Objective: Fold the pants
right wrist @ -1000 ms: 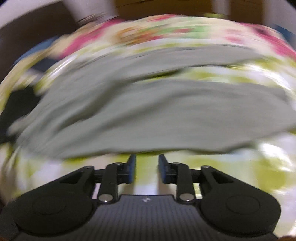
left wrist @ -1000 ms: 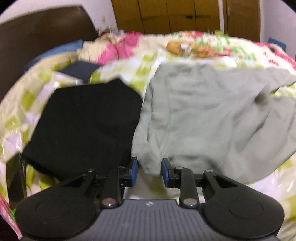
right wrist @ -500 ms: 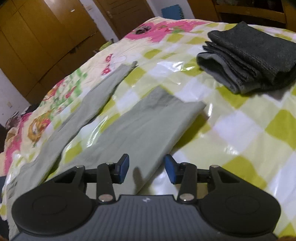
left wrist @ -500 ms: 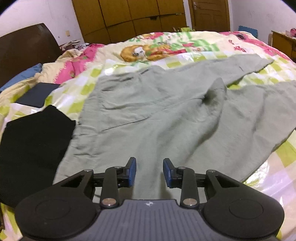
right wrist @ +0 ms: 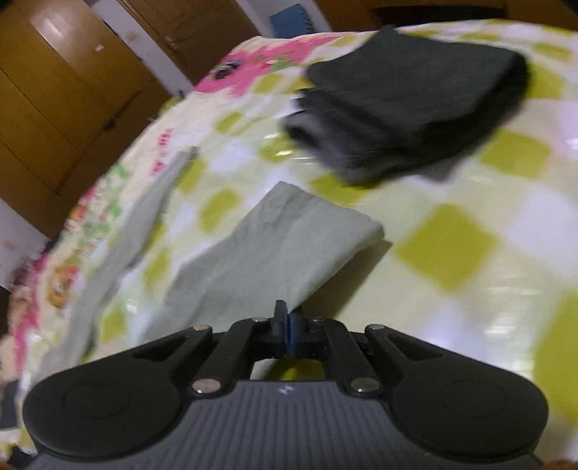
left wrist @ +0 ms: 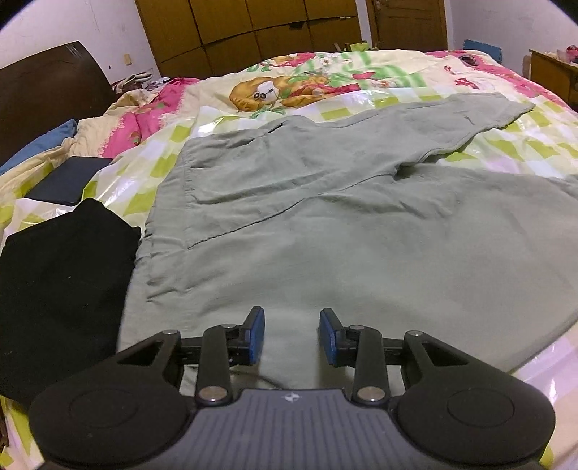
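- Pants, pale grey-green, lie spread flat over a checked bedcover of lime, white and pink, waistband end towards the left of the left wrist view and both legs running off to the right
- Upper leg angles away from the lower one, with a strip of bedcover showing in the fork between them
- Left gripper hovers over the near edge of the pants close to the waist; its blue pads stand partly apart with only flat cloth seen behind the gap, nothing pinched
- Folded black garment lies just beside the waistband on the left, its edge meeting the grey-green cloth; a dark blue flat item sits beyond it
- Right gripper has its jaws pressed fully together at the near corner of a leg's hem end; whether cloth is caught between the pads cannot be told from this blurred view
- Other leg runs as a thin strip to the left of that hem
- Folded dark grey stack rests on the bedcover beyond the hem, apart from it
- Brown wooden wardrobe doors stand behind the bed
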Motion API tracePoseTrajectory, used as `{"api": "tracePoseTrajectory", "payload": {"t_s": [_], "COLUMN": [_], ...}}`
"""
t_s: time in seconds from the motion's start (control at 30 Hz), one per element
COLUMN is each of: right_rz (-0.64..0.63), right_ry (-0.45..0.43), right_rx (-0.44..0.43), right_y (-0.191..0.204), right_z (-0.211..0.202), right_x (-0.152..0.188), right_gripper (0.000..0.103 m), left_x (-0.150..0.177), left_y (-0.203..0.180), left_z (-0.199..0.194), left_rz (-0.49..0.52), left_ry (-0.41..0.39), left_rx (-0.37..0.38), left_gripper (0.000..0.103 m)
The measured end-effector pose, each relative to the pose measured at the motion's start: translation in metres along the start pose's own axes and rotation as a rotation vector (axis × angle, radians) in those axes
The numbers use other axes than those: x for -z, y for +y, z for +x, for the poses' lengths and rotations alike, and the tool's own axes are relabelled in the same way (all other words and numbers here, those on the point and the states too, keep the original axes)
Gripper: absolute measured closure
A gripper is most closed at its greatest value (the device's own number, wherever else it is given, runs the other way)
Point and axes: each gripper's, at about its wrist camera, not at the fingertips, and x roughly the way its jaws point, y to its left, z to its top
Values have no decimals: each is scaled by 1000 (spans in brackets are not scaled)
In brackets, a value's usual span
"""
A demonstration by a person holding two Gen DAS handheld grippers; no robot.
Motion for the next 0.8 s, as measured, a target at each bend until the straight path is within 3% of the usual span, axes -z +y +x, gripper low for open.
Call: {"api": "tracePoseTrajectory", "payload": {"t_s": [0.13, 0.33, 0.47, 0.53, 0.6, 0.67, 0.8], "right_rz": [-93, -73, -125, -157, -228, -269, -310], "right_ry": [29, 43, -57, -125, -169, -162, -97], "right_rx": [70, 116, 240, 284, 239, 140, -68], "right_y": [-2, -7, -5, 2, 24, 55, 119], "right_z": [-14, -28, -65, -83, -90, -80, -15], "right_x": [10, 15, 16, 15, 11, 4, -20], "right_gripper": [101, 99, 83, 83, 83, 68, 62], "left_x": [0, 10, 12, 8, 2, -9, -33], "left_y": [8, 19, 32, 39, 43, 45, 45], "left_z": [5, 6, -4, -6, -3, 3, 16], "left_rz": [-1, -23, -12, -10, -10, -7, -10], "left_ry": [7, 11, -5, -18, -31, -45, -78], "left_rx": [-15, -37, -54, -57, -53, -52, -46], "left_gripper": [54, 54, 54, 53, 53, 52, 48]}}
